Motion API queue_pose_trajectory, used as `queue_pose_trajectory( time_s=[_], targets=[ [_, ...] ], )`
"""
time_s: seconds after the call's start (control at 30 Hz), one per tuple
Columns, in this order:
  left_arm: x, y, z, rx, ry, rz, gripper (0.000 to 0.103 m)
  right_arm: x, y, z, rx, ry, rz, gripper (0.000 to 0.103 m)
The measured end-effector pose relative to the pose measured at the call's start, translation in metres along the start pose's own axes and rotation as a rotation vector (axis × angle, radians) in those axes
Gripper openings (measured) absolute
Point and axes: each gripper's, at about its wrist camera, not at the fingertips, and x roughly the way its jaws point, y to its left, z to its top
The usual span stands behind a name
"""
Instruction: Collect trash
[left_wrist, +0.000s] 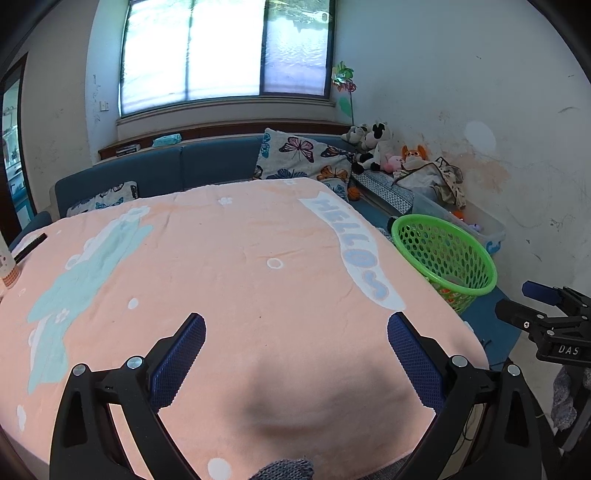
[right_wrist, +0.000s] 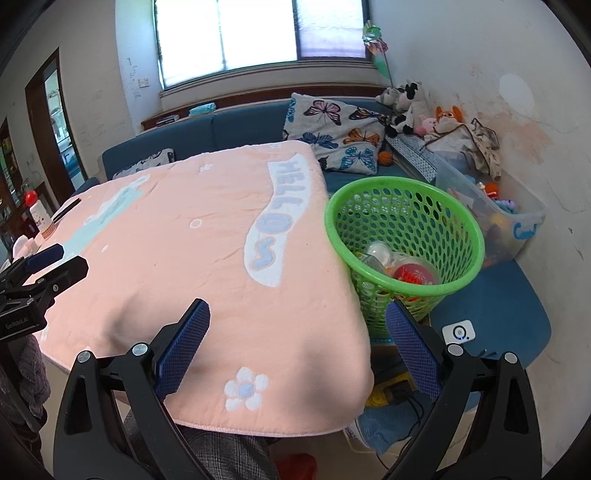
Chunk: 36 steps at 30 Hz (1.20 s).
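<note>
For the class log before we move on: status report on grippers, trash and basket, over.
Left gripper open, empty, over the pink cloth. Right gripper open, empty. Green basket beside the table, trash inside. Nothing in the way.

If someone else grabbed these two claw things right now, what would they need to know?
Left gripper: open, empty, over the pink cloth.
Right gripper: open, empty, at the cloth's near corner beside the green basket.
Done: the trash lies in the basket, which stands just off the table's right edge.
Left: no trash shows on the cloth; a cup and small things sit at its far left edge, so check there.
</note>
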Motion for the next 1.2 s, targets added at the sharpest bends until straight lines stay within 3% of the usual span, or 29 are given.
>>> queue_pose_trajectory(
  time_s=[0.4,1.2],
  targets=[
    [-0.020,-0.007,0.001,0.011,-0.056,0.057,0.096,-0.002,0.007,-0.005,-0.009,-0.005,0.023,0.095],
    [-0.026,-0.001,0.001,-0.008,-0.065,0.069,0.096,-0.006,0.007,-0.007,0.000,-0.014,0.041,0.095]
  ],
)
